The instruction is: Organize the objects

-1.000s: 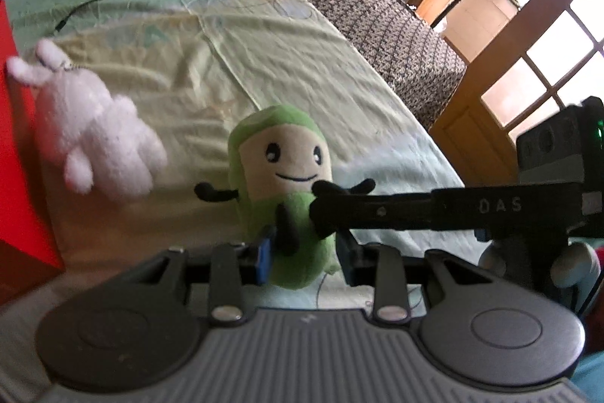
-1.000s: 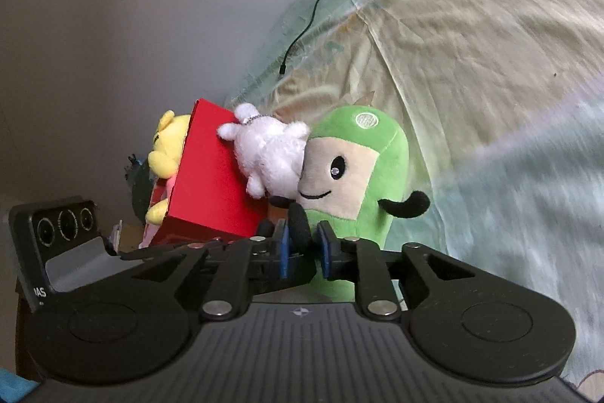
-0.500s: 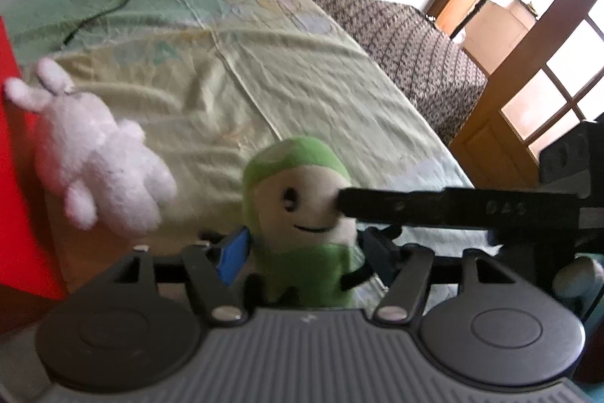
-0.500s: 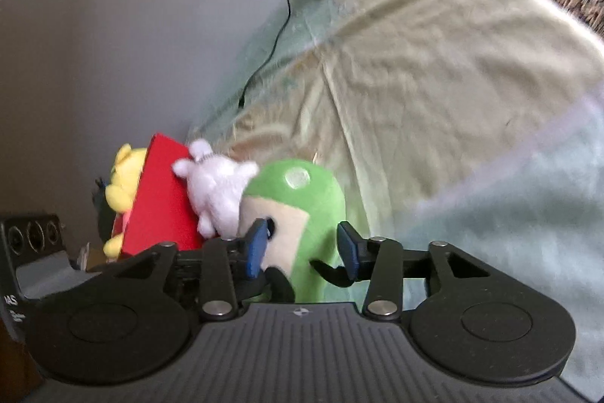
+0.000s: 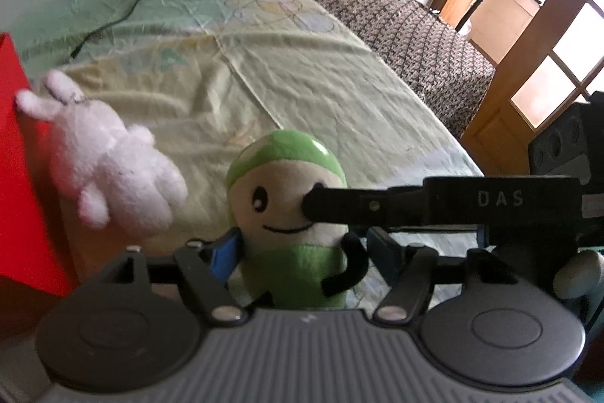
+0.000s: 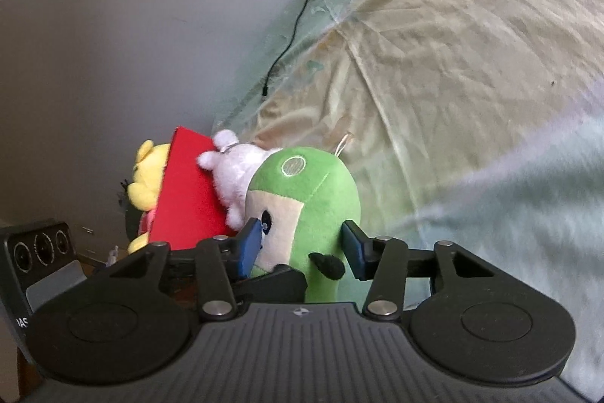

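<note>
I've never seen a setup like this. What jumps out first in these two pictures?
A smiling green plush toy stands upright on the pale bed sheet, right between the fingers of both handheld grippers; the left gripper's jaws are opening around it. Just beside it, a fluffy white plush leans against a bright red box, with a yellow plush peeking out behind the box.

One second ago both grippers pinch the green plush toy (image 5: 287, 214): the left gripper (image 5: 304, 248) on its lower body, the right gripper (image 6: 302, 244) on its black arm. Now the left jaws are opening and stand apart from the toy at 9 and 3 o'clock. The right jaws are also wide, with the toy between them, and no pad (image 6: 251, 244) clearly presses it.
</note>
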A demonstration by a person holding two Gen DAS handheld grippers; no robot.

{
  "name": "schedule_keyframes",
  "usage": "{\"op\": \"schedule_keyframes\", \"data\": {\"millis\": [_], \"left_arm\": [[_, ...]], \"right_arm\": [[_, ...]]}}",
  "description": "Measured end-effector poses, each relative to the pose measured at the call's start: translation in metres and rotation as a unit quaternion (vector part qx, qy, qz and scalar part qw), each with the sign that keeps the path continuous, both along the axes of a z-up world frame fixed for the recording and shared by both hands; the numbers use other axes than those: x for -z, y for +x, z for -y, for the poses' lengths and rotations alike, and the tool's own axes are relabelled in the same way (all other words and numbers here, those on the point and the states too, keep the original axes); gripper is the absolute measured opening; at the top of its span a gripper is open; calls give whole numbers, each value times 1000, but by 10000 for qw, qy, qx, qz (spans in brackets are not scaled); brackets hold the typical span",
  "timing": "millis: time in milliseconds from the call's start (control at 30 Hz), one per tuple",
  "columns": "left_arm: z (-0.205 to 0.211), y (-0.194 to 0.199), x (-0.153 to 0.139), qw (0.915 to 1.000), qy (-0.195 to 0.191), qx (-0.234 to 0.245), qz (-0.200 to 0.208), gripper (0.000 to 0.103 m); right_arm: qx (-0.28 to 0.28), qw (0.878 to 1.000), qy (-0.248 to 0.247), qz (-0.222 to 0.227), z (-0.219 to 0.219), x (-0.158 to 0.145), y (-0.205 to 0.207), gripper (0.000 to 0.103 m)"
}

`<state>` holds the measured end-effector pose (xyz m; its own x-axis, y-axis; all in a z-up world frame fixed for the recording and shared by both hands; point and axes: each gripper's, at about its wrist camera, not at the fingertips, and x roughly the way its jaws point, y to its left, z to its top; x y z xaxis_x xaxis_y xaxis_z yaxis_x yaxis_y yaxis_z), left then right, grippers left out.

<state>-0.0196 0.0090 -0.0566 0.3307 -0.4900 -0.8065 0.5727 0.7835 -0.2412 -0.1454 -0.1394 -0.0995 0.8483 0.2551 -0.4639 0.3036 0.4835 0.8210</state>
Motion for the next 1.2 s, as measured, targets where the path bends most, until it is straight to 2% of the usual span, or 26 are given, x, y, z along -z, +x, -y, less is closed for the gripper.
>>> {"op": "schedule_keyframes", "data": {"millis": [133,300,533,867,1200], "left_arm": [[-12,-8,-15,9997,-175,27,151,71],[-33,-21,-40,9976,-324,40,609,71],[-82,-34,-76,9913,-647,-205,1127,71],[-162,-43,-109,9788,-884,-682,1719,71],[-237,-36,-125,9669,-770,-1164,2136,71]], "right_arm": [[26,9996,-174,204,-11,-17,-5,50],[43,9978,-384,533,-28,-41,0,50],[-178,9916,-796,1000,-61,-79,20,50],[-599,9803,-1138,1499,-116,-116,68,50],[-1008,9682,-1339,1857,-169,-133,131,50]]}}
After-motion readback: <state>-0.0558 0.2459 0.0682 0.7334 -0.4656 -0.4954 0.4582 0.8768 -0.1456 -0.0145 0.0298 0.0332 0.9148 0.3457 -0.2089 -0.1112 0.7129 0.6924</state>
